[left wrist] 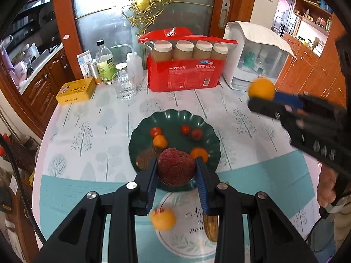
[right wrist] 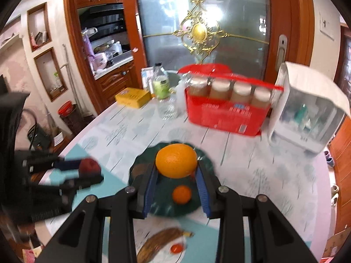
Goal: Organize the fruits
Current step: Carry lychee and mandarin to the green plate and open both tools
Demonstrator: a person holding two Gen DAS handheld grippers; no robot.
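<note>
— Left hand-held gripper point(left wrist: 176, 171): clamped on a dark red apple point(left wrist: 176, 167), blue pads pressed to both sides, held above the near rim of the green plate point(left wrist: 210, 131).

— Right hand-held gripper point(right wrist: 176, 171): clamped on a large orange point(right wrist: 176, 160), also held over the green plate; seen from the left wrist at the right edge, raised above the worktop point(left wrist: 87, 109).

— On the plate: two small red tomatoes point(left wrist: 155, 132), a small dark red fruit point(left wrist: 196, 134), two small orange fruits point(left wrist: 159, 141), and a brown fruit point(left wrist: 145, 156) at the left rim, partly behind the gripper finger.

— Nearer, on the round placemat point(left wrist: 186, 236) at the worktop's near edge: a small orange fruit point(left wrist: 163, 220) touching something red, hard to make out, and a browned banana point(left wrist: 211, 228), half hidden behind the gripper frame.

— Along the worktop's far edge: red pack of paper cups point(left wrist: 184, 74), white appliance point(left wrist: 256, 59) draped with a cloth toward the far right corner, ribbed drinking glass point(left wrist: 124, 85), green-labelled bottle point(left wrist: 104, 62), squeeze bottle point(left wrist: 134, 63), yellow tin point(left wrist: 75, 91) toward the far left.

— A hand point(left wrist: 326, 186) on the right gripper's handle, at the frame's right edge.
</note>
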